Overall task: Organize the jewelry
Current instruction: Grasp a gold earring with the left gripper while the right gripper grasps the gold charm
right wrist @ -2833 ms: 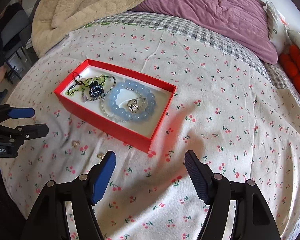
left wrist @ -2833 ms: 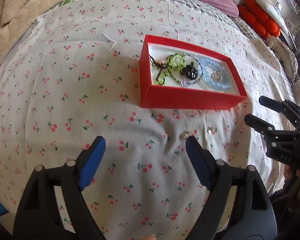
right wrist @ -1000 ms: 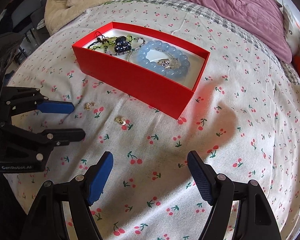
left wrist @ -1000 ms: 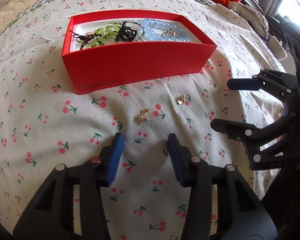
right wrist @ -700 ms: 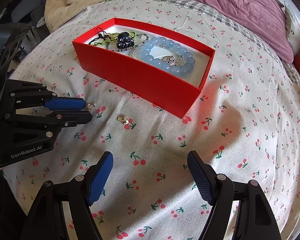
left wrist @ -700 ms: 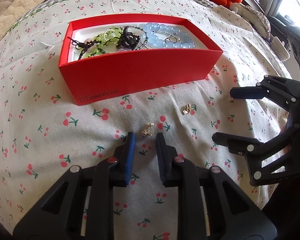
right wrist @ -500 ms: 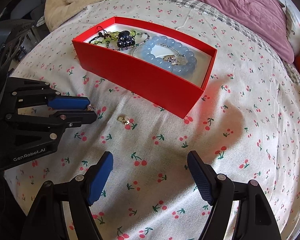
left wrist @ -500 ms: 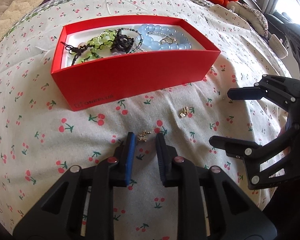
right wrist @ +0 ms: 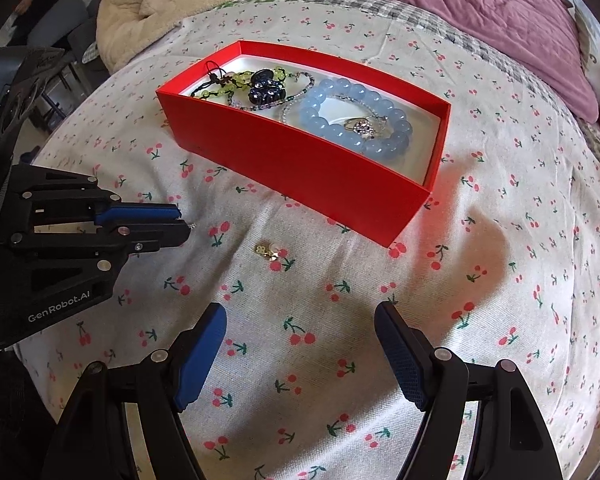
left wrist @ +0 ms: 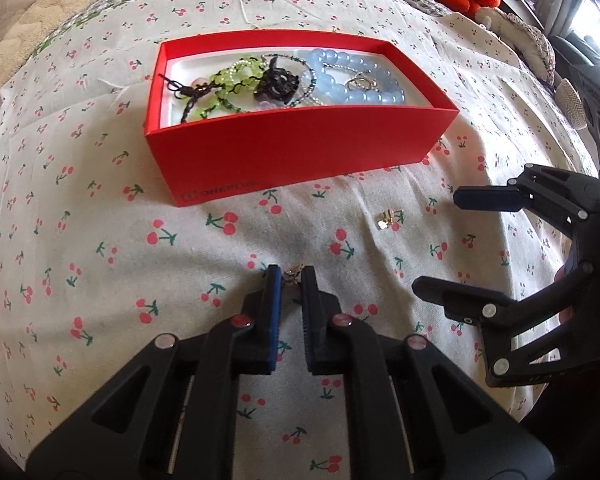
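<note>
Black-and-blue left gripper [left wrist: 290, 276], jaws just closing, clenched on a small gold earring [left wrist: 291, 275] upon the cherry-print cloth [left wrist: 100, 280]. Beside it, right gripper [right wrist: 300, 336] spread wide, empty. Beyond, second gold earring [right wrist: 269, 251]; farther, red cardboard box [right wrist: 300, 168] of beaded bracelets.

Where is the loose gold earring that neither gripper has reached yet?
The small gold earring lies on the cherry-print bedspread in front of the red cardboard box, between the two grippers; in the left wrist view it sits right of centre, near the right gripper.
</note>
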Demonstrator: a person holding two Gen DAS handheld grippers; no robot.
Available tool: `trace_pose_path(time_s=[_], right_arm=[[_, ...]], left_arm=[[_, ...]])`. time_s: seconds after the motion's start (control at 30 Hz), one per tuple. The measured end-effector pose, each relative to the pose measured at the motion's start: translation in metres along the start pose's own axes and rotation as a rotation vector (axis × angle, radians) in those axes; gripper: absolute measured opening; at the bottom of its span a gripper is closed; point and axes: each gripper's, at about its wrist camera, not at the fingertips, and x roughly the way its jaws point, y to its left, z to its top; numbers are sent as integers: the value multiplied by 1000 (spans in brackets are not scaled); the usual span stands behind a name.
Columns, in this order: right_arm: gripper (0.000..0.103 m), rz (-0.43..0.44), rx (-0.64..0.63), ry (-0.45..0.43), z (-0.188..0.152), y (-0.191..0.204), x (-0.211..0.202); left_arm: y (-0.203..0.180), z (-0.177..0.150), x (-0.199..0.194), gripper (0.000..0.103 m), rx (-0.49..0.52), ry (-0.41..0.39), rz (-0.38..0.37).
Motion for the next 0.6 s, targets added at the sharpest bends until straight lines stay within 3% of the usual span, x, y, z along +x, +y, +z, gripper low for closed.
trace_pose_path(time_s=[0.2,0.37,0.6], right_arm=[[77,34,21,13,8,6,16],[67,37,-2,-15,17,12,22],[36,56,-26,-24,23,21,25]], left_arm=[[11,-3,-10,11,-70,8,-1],[18,-8,-27,11,-109,-9,-8],[30,-17,-36,11,-143,-10,-6]])
